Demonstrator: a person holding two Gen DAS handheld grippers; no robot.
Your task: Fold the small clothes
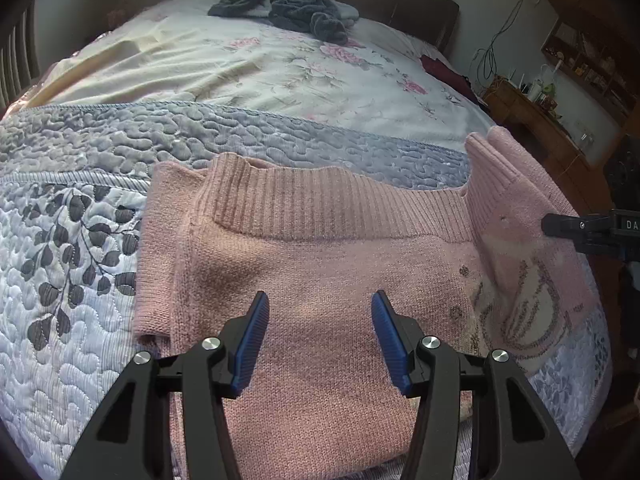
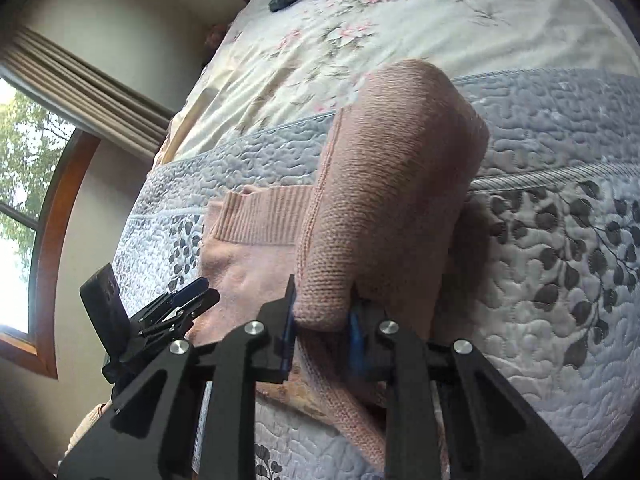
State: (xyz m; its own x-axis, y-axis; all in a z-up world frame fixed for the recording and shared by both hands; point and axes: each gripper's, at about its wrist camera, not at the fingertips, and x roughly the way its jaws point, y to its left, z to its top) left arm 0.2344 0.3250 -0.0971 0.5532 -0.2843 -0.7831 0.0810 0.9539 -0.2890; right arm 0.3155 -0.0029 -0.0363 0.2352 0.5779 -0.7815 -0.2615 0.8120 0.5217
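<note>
My right tool [image 2: 324, 312] is clamped on a thick bunch of the pink sweater [image 1: 304, 280], at its sleeve side, and holds that part lifted off the bed [image 1: 80, 320]. I judge I have it raised like this so I can carry the sleeve [image 2: 400, 184] inward across the body of the sweater for a fold. From this tool the knit rises straight ahead and hangs just in front of the camera, with the ribbed collar [image 2: 260, 216] lying flat to its left.

My left tool [image 1: 316, 332] has its blue pads [image 1: 252, 344] spread wide apart and holds nothing. It hovers just above the sweater's flat body, I think ready to pin the cloth or take a hem. The collar lies ahead of it, the lifted sleeve off to its right. Far ahead, a dark garment [image 1: 288, 8] lies crumpled near the headboard.
</note>
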